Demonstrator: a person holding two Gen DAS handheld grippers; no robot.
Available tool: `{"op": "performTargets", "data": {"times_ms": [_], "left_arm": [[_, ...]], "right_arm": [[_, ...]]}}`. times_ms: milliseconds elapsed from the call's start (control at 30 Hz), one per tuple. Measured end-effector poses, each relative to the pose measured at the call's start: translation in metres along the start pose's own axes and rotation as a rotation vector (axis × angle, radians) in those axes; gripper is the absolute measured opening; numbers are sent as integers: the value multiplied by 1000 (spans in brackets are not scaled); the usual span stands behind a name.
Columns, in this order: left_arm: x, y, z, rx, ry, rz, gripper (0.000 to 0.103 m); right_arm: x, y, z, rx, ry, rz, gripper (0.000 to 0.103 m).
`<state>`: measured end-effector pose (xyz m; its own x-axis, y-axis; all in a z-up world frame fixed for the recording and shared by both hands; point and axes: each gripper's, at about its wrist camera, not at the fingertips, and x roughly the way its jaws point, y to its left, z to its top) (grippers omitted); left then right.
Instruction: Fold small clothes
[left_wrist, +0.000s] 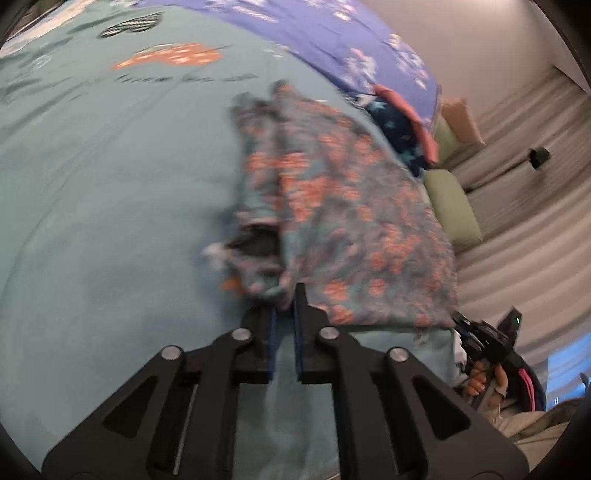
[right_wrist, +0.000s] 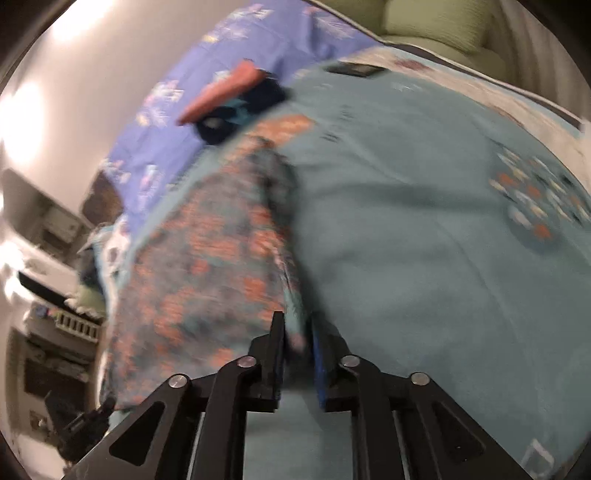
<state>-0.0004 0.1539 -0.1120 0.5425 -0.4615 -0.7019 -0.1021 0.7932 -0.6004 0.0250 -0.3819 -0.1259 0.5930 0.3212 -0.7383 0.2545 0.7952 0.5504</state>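
Observation:
A small floral garment (left_wrist: 332, 206), blue-grey with orange flowers, lies stretched over a teal bedspread (left_wrist: 110, 184). My left gripper (left_wrist: 286, 299) is shut on its near edge. The right gripper (left_wrist: 487, 339), held by a hand, shows at the garment's far right corner. In the right wrist view the same garment (right_wrist: 207, 251) hangs to the left, and my right gripper (right_wrist: 297, 332) is shut on its edge. Both views are blurred by motion.
A dark blue star-print garment with a pink band (left_wrist: 402, 129) lies beyond the floral one, also in the right wrist view (right_wrist: 236, 99). A purple floral sheet (left_wrist: 332, 33) covers the bed's far side. Green cushions (left_wrist: 450, 206) and curtains stand at right.

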Motion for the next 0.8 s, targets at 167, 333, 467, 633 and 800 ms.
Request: {"op": "performTargets", "data": {"times_ms": [167,333,467,633,800], "left_arm": [[-27,6,23,22,-135,91,42],[-16,19,63,37,-171,38,47],[26,32,106,-12,-88,-28,47],[65,36,139,-17,3,-219,4],[60,25,170,81,-64,-252,6]], "right_arm": [[-27,16,16,-55,-134,-94,26],[-14,71,17,-177,-112,9,33],[9,116,3,-285,-39,71,36],[22,152,-13,-369,-6,64,43],[33,155,-20,-337,19,17,44]]}}
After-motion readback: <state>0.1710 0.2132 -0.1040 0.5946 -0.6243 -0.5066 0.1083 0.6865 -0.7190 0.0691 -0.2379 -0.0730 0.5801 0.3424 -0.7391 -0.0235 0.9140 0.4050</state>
